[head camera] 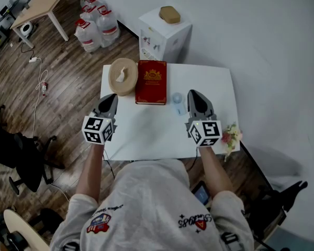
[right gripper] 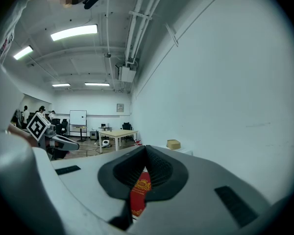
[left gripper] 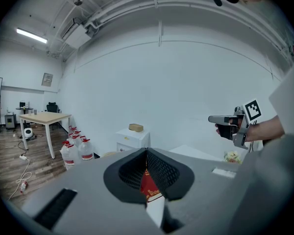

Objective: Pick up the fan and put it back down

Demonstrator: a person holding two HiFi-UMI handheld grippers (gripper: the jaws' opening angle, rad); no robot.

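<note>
Fan (head camera: 178,104), small and pale blue, sits on the white counter (head camera: 146,135) right of centre in the head view. It lies between the red book (head camera: 151,81) and the right tongs (head camera: 193,94), just beside the tips of the latter. Contact between fan and tips cannot be confirmed, and the fan's posture is too small to read.

Step in hand, as judged: the fan is on the counter and neither tool grips it. This arrangement fits a moment ahead of the lift equally well as one after the fan is set back down. The pictures do not settle which, so no next move can be prescribed. Either way, the right tongs is the nearer tool to the fan.

Left tongs (head camera: 110,96): over the counter's left edge, pointing toward the top of the frame. Jaws are brought together at the tips with nothing between them. In its own view the book shows only through the gap behind the tips.

Right tongs: jaws likewise pressed together and empty, the book again visible only beyond them.
</note>
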